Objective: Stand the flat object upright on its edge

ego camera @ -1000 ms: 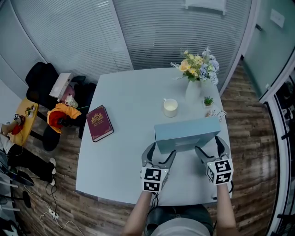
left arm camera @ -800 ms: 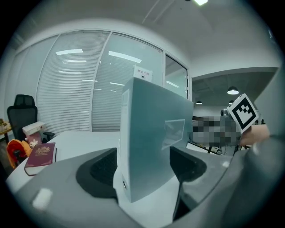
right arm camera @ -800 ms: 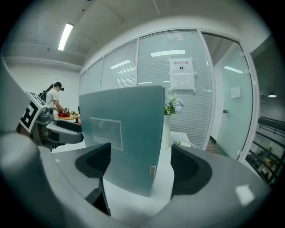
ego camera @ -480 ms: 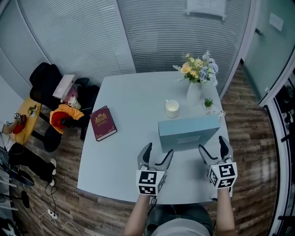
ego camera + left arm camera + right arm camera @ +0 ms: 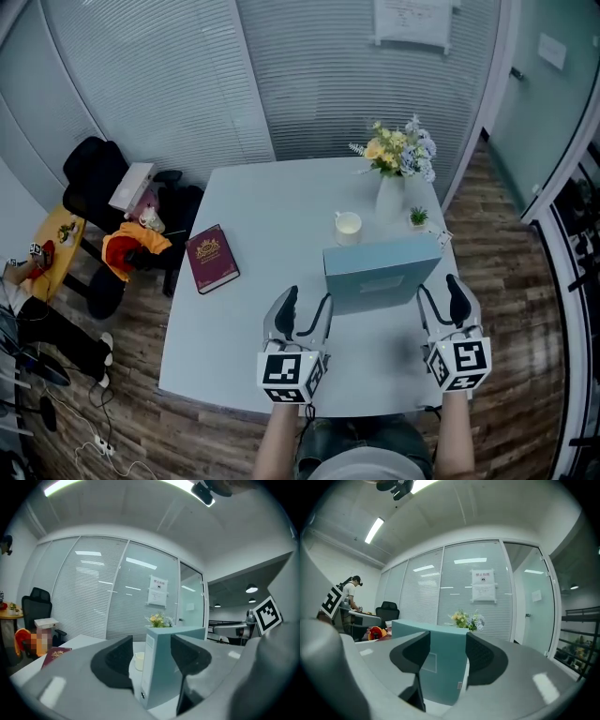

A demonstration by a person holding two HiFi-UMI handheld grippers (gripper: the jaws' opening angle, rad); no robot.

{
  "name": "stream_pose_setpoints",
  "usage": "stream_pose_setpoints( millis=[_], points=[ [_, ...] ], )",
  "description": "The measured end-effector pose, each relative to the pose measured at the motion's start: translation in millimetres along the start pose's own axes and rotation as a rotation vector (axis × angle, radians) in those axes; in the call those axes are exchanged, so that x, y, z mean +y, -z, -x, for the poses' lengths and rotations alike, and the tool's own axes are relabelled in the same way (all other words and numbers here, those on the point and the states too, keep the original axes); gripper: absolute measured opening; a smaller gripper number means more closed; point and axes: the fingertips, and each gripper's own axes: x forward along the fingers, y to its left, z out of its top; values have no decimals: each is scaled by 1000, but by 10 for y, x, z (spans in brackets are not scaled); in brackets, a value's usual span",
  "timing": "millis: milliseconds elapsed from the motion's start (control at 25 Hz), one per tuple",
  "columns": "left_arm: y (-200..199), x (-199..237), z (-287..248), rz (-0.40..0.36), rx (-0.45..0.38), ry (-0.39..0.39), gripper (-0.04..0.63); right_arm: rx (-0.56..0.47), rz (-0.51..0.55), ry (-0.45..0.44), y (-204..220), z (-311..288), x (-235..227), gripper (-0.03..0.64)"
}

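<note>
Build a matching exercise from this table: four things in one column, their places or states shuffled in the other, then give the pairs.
Things:
1. flat teal box
2. dark red hardcover book
3. white mug
4. white vase of yellow and blue flowers

Places or states:
A. lies flat near the left edge of the pale grey table
B. stands by the table's far right corner
C. stands upright on its long edge
D. sits just beyond the box's left end

Pairs: 1-C, 2-A, 3-D, 4-B
</note>
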Motion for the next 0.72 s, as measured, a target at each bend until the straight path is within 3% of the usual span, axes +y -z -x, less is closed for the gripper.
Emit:
stream_pose_setpoints(
  millis=[120,720],
  points=[
    [-149,33,39,-7,-22,-19,225,-30,-4,24,-127,57,-2,210],
    [-507,-23,181,-51,-80,-42,13,-87,-19,88,-337,208,60,75]
  ],
)
